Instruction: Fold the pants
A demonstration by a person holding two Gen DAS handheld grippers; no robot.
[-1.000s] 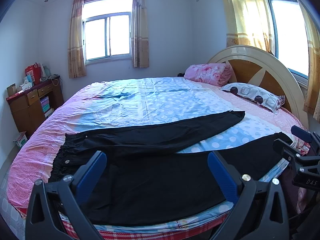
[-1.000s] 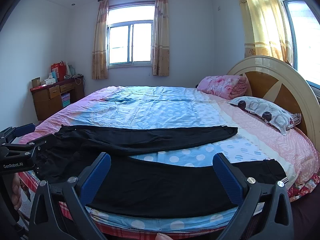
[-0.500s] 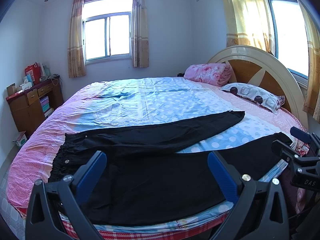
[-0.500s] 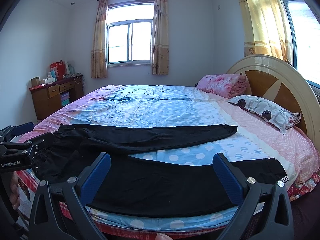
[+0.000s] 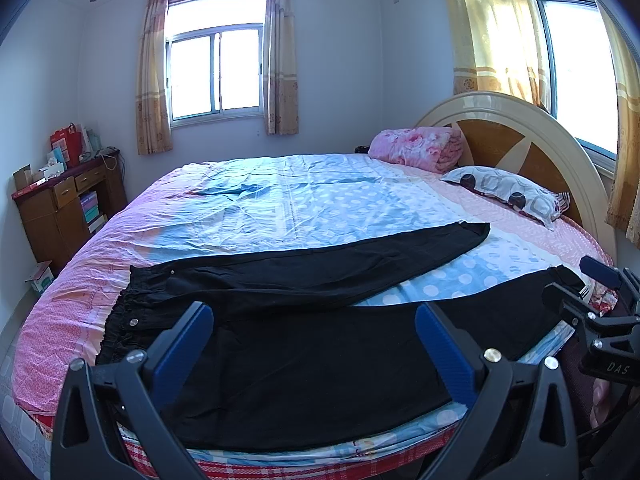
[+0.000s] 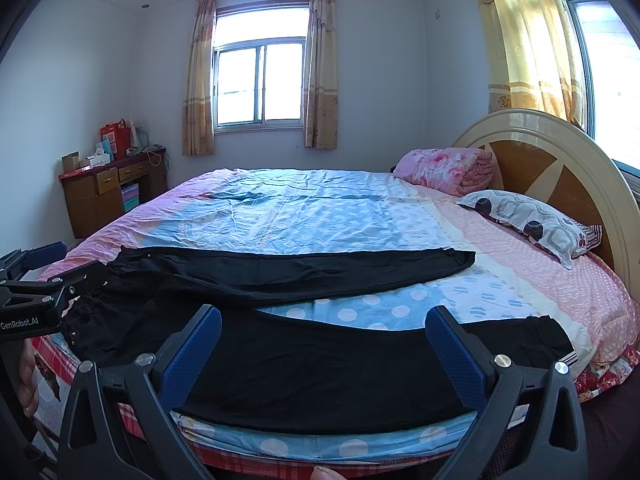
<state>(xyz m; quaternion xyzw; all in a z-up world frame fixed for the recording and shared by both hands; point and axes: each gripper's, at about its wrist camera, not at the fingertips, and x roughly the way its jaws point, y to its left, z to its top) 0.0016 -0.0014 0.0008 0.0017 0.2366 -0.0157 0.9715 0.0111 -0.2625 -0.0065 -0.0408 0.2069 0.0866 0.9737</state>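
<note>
Nothing moved, pants (image 5: 304,344) flat, jaws apart

We see the black pants (image 5: 304,344) spread flat along the near edge of the bed (image 5: 280,200), their two legs parted with bare sheet between them. Beyond the pants the sheet lies open and unobstructed up to the far edge. At the right, a folded pink blanket (image 5: 420,148), a patterned pillow (image 5: 508,192) and the headboard (image 5: 520,132) block that side. A wooden desk (image 5: 64,204) stands well apart at the left.
</note>
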